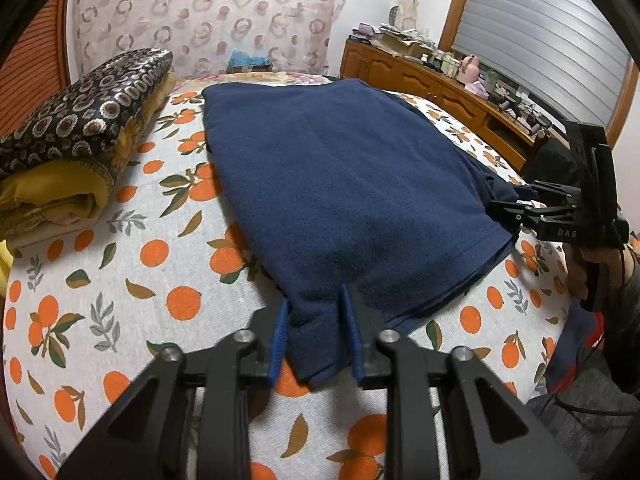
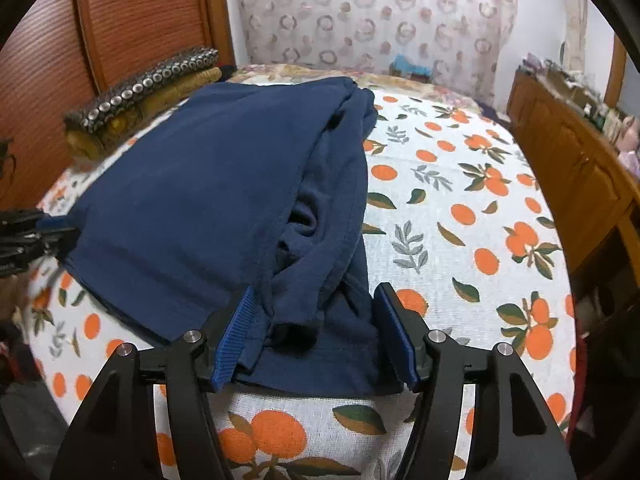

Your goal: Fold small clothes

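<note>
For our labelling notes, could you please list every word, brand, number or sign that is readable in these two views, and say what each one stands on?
"DAS": pale letters on the black body of the right gripper, seen in the left wrist view.
Boxes and bottles on the wooden sideboard: any print is too small and blurred to read.
Blue box by the curtain: label too blurred to read.
Navy garment, orange-print sheet: no text.

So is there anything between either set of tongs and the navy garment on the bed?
Nothing visible does. The left tongs are pinched on a near corner of the navy garment, and the right tongs stand open around its bunched hem.
</note>
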A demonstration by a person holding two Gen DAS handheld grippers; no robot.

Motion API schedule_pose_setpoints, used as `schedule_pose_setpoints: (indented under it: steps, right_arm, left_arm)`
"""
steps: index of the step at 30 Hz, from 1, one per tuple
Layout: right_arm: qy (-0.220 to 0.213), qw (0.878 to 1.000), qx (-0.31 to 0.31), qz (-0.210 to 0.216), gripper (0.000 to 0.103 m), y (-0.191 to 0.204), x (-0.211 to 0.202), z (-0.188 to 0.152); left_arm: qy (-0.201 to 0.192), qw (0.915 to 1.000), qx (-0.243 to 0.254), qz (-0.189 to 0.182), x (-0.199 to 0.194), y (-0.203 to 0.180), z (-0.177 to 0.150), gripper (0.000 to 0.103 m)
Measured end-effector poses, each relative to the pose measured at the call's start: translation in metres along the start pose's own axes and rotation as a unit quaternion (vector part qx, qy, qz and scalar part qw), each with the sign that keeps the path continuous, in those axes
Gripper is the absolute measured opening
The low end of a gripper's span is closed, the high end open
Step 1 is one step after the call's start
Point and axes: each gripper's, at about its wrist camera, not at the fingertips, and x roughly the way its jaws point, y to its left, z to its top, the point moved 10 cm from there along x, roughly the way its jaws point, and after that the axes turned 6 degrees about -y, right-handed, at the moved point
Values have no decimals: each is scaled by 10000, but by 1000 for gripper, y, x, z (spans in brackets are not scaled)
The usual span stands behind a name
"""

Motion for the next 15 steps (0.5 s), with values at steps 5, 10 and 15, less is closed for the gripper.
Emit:
schedule_pose_setpoints:
  steps: [5,10,15]
  right_arm:
    - [20,9989,-92,468,15,13,-4,-1]
    - [-304,9965,86,777,10,17,-19,16]
    - [-866,9918,84,935,9,18,-43,67]
  left_arm:
    - [-304,9994,-83,-166,-11,-5,18,1]
    - [-767,9967,-158,-199,-29,-4,56,1]
    - [-1196,9926,-210,-92,-33,9,116,1]
